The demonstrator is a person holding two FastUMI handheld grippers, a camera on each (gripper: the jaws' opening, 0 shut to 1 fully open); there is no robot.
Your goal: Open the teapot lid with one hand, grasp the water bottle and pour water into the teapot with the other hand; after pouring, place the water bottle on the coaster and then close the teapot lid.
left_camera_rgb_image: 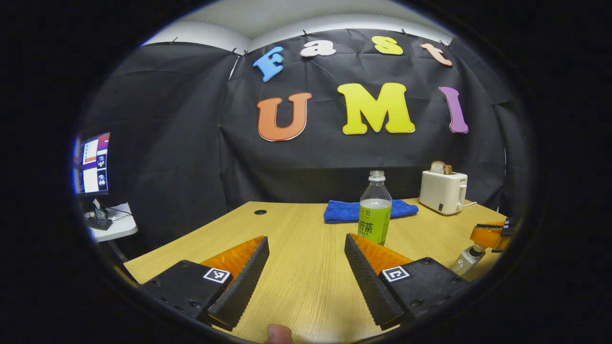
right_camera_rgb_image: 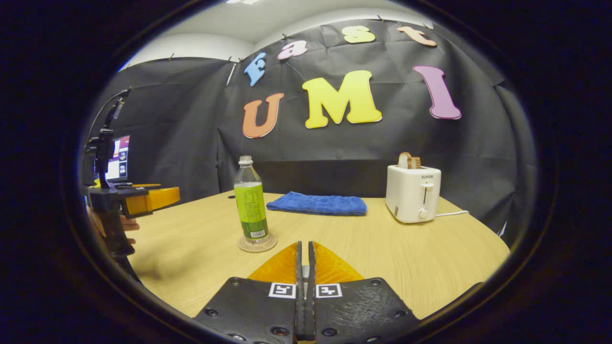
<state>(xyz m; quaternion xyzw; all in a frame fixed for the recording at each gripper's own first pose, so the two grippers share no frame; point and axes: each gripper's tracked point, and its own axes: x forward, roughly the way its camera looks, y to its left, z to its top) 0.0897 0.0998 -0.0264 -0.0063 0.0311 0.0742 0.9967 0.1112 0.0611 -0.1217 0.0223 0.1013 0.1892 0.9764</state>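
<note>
Pale wood-grain table (right_camera_rgb_image: pixel 382 248) carries everything I see: a white toaster (right_camera_rgb_image: pixel 412 193) with bread in its slot, a folded blue towel (right_camera_rgb_image: pixel 316 204), and my clear plastic water bottle with a green label (right_camera_rgb_image: pixel 250 200), upright on a round cork coaster (right_camera_rgb_image: pixel 257 243). My left gripper (left_camera_rgb_image: pixel 306 248) gapes wide, holding nothing; my right gripper (right_camera_rgb_image: pixel 304 251) is pinched together, also holding nothing.

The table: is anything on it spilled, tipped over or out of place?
Nothing stands out. The water bottle stands upright on the coaster, the blue cloth lies flat, and the toaster sits upright on the dry table.
</note>
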